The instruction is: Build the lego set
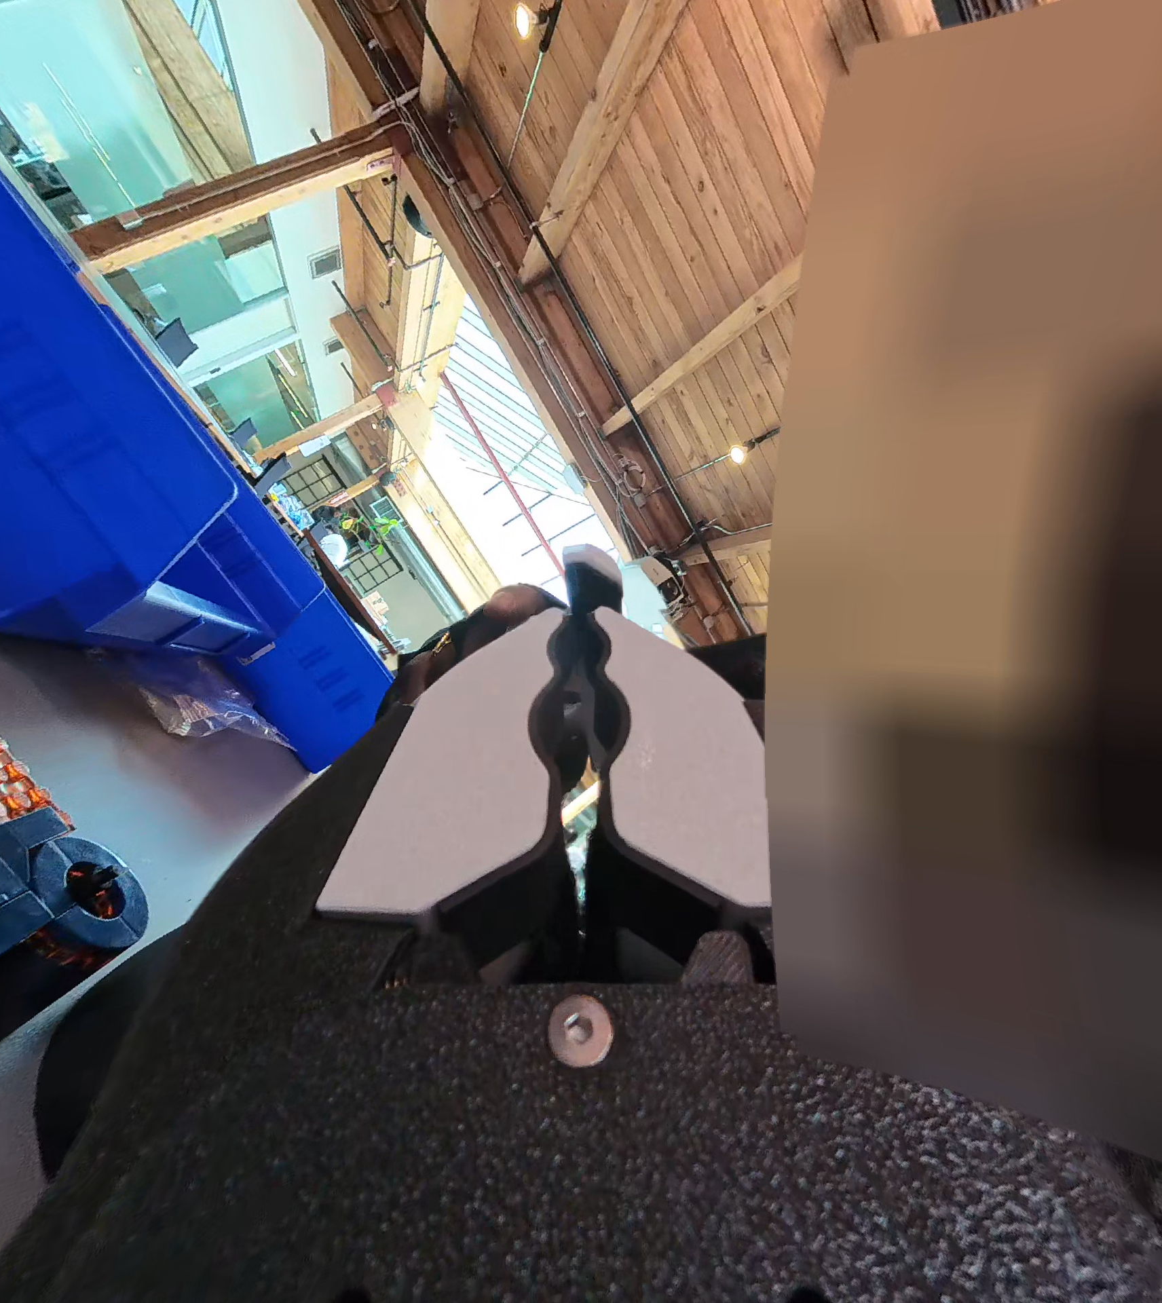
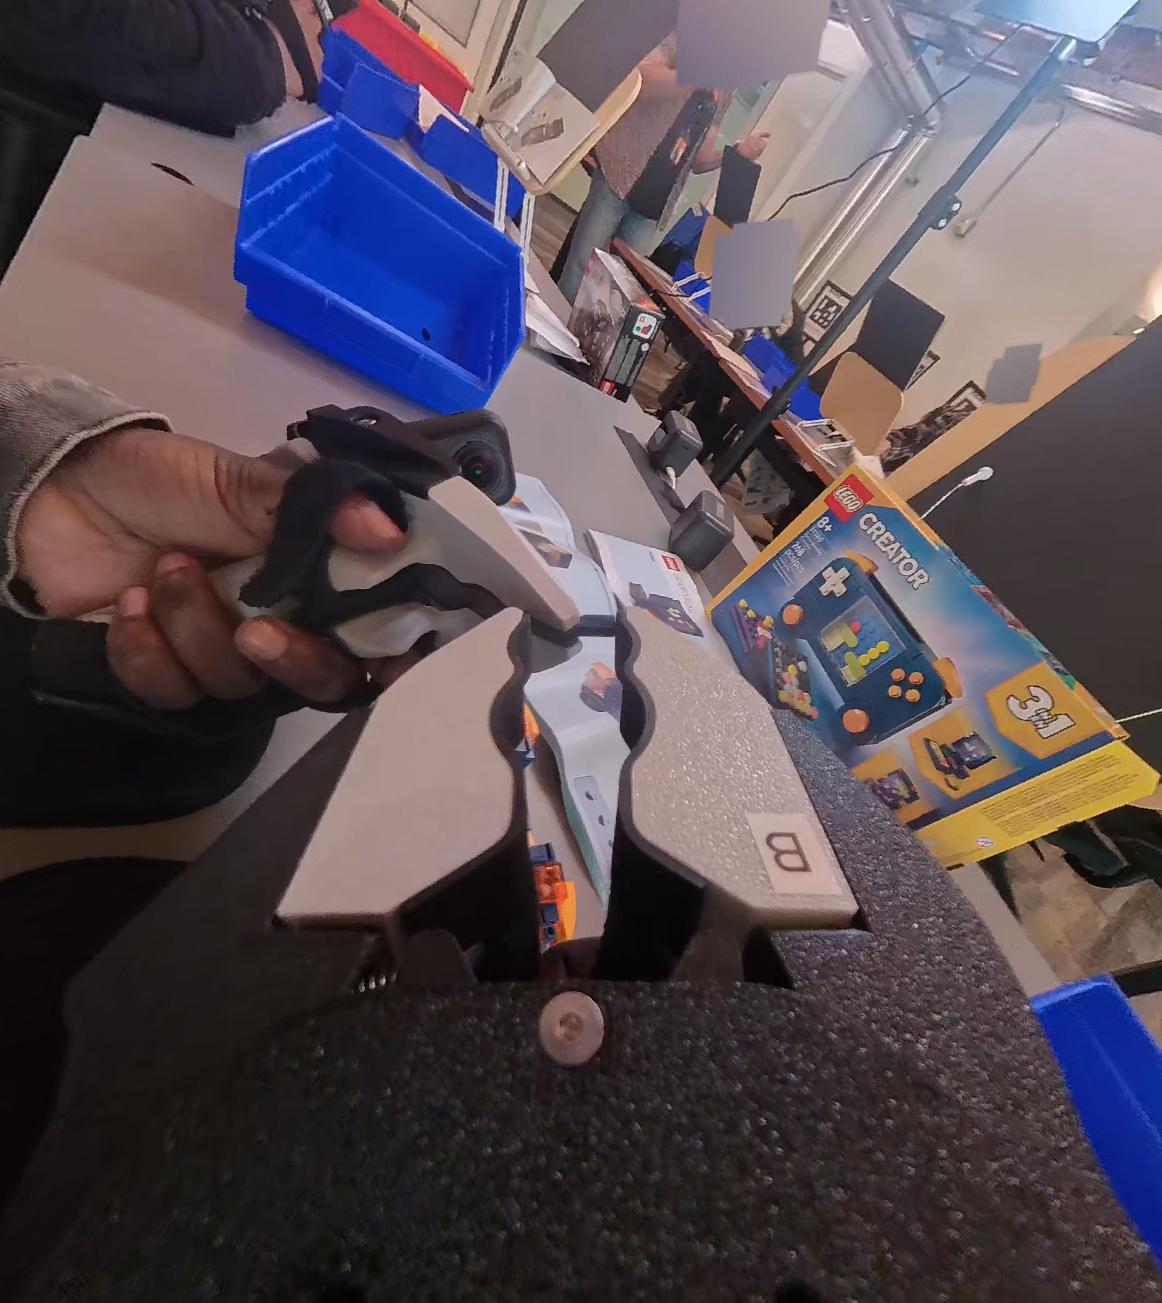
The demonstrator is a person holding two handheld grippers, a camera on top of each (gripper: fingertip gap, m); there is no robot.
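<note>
My left gripper (image 1: 582, 620) points up toward the ceiling and is shut on a small dark Lego piece (image 1: 589, 574) that sticks out past its tips. In the right wrist view a hand (image 2: 162, 564) holds this left gripper (image 2: 564, 620), and the dark piece (image 2: 596, 626) lies across the gap of my right gripper (image 2: 575, 627). The right jaws stand apart on either side of the piece and the left gripper's tip. A partly built dark blue and orange model (image 1: 0, 846) sits on the grey table (image 1: 162, 775) at the lower left.
A big blue bin (image 1: 106, 458) and a clear plastic bag (image 1: 211, 698) lie behind the model. The right wrist view shows an open instruction booklet (image 2: 578, 726), the set's box (image 2: 917, 670), a blue bin (image 2: 381, 275), two grey cubes (image 2: 701, 529) and loose orange and blue bricks (image 2: 550, 888).
</note>
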